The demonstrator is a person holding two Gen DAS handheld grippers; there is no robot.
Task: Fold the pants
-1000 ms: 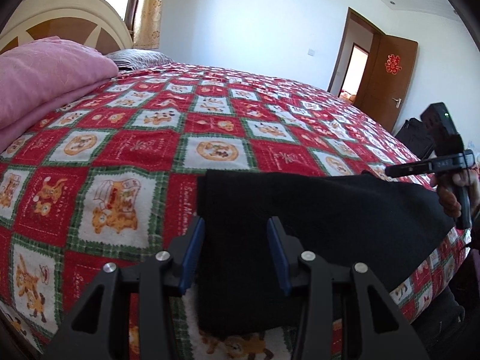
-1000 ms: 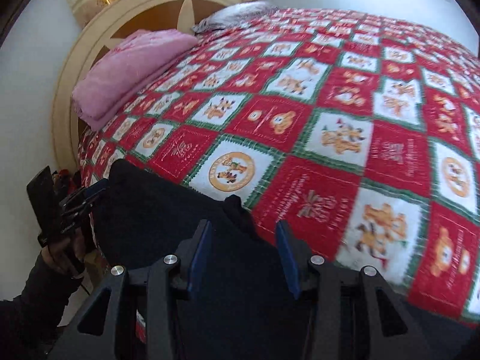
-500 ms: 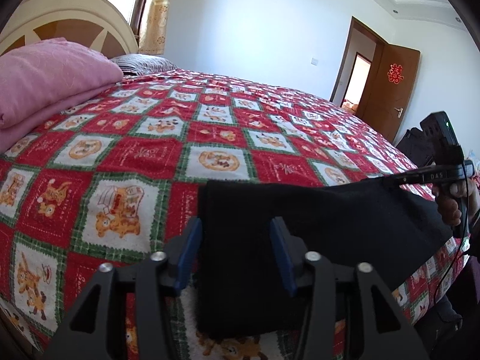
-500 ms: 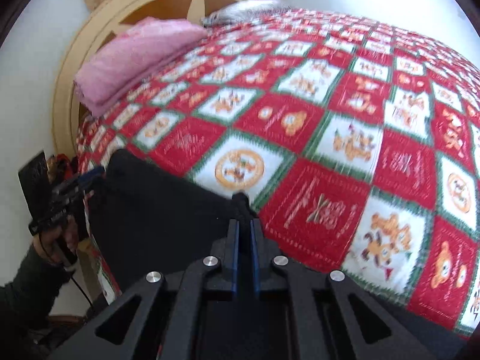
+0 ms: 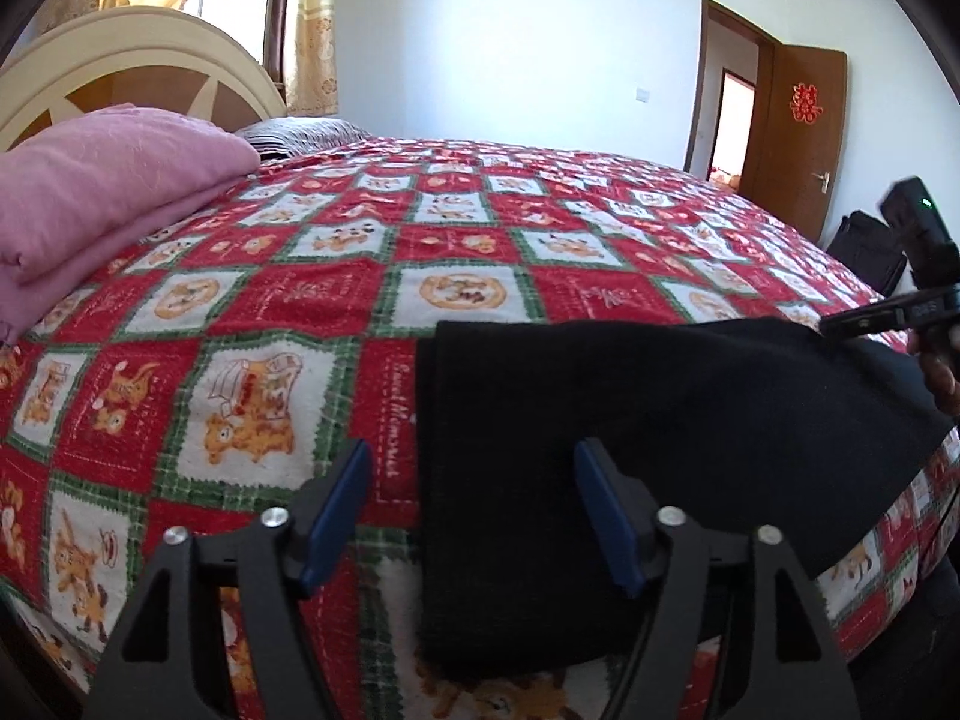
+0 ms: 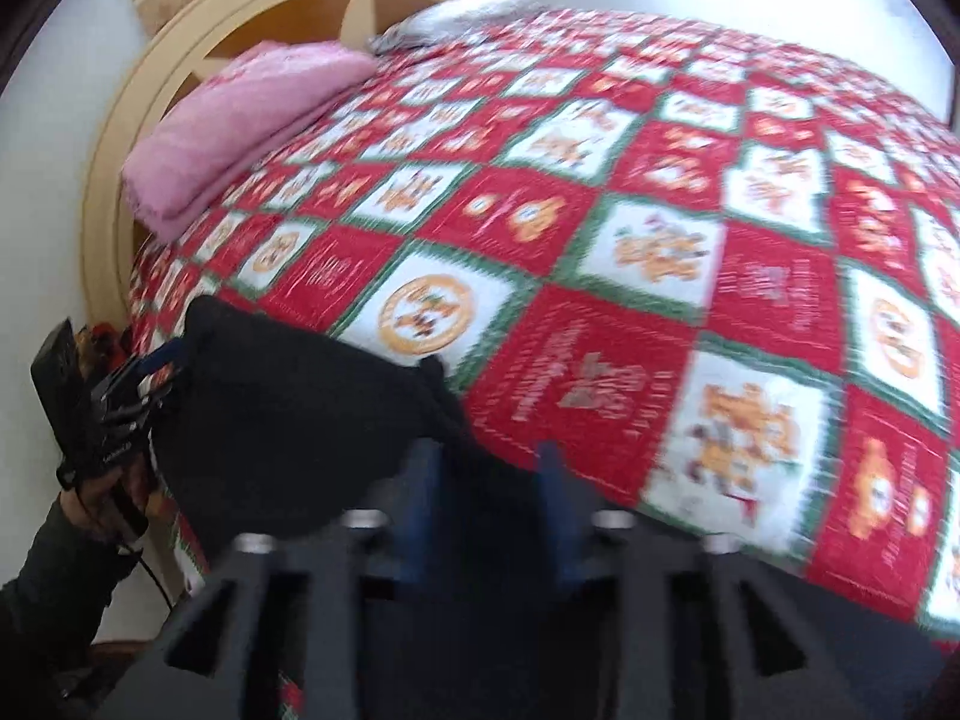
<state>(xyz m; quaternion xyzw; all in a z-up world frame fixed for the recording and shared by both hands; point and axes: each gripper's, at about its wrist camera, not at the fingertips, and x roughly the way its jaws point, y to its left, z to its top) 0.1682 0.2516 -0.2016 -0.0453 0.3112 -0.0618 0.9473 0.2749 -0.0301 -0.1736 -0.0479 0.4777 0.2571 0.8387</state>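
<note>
— Two grippers, both opening as I watch. My left gripper [image 5: 474, 504] is spread wide, its blue pads [image 5: 336, 510] apart, one over the quilt [image 5: 288, 300] and one over the pants [image 5: 660, 408]. The cloth's left edge runs between them, but neither pad presses on it.

— And the right one?

— My right gripper [image 6: 489, 510] is parting too, about half spread. That view is blurred, so I go by the gap: dark cloth lies under and between the fingers [image 6: 420, 504], and I see no pinch. From the left camera it shows side-on at the pants' far right corner [image 5: 864, 318], a hand [image 5: 942, 372] behind it; whether it touches there I cannot tell.

— How do the pants look?

— Black, folded into a thick flat slab with no leg or waistband I can pick out. The near left edge is straight and layered. In the right view [image 6: 288, 408] the top edge bulges a little, with a small peak of fabric near the fingers.

— Where are they, and which way do they run?

— On the near edge of the bed, on the red-and-white checked quilt, well apart from the pink blanket [image 5: 102, 186] by the headboard [image 5: 138, 66]. The long axis runs along the bed's near edge, from my left gripper across to my right. The near portion hangs slightly over the side.
</note>
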